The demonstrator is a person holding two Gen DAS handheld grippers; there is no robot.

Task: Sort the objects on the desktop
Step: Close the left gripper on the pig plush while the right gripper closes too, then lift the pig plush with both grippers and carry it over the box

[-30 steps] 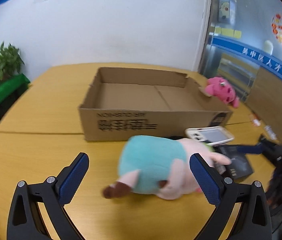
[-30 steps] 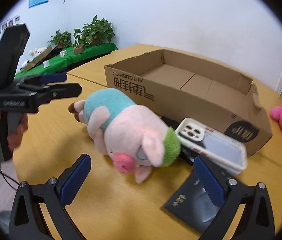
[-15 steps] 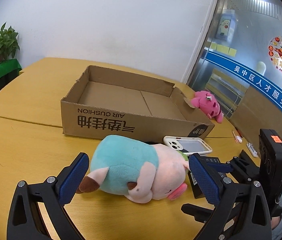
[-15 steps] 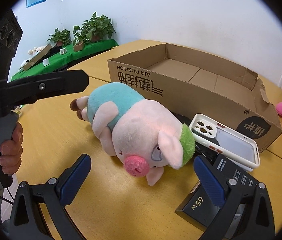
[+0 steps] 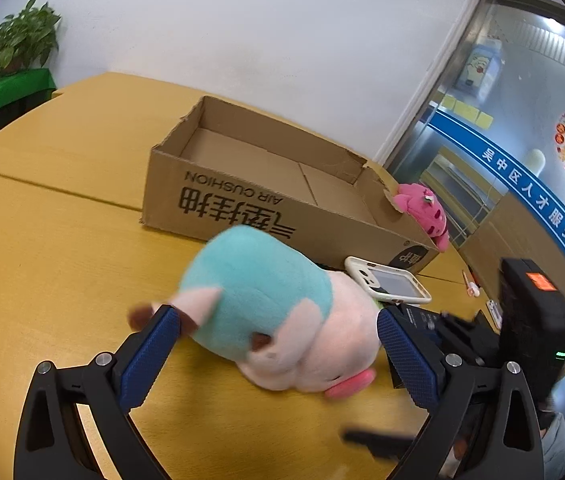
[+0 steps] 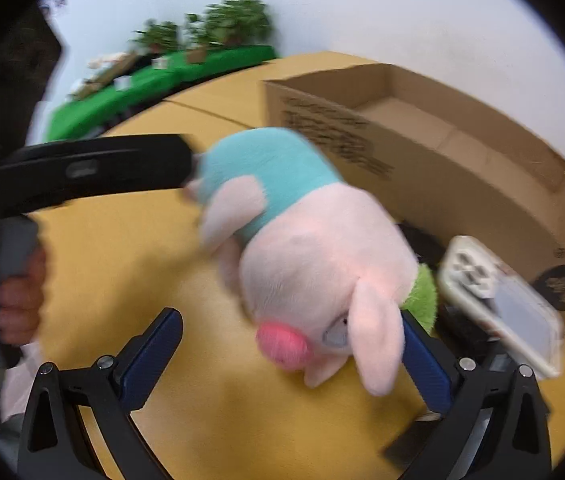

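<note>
Yellow wooden table (image 5: 62,264) carries 1 open cardboard box (image 5: 266,184), empty inside. In front of it lies 1 plush pig (image 5: 274,312) in a teal shirt, on its side. Both grippers sit at the pig w/ jaws spread wide — left gripper (image 5: 278,350) around its body, right gripper (image 6: 292,354) at its head. 1 white phone (image 5: 386,286) just beside the pig; 1 pink plush (image 5: 422,210) at the box's far corner.
</note>
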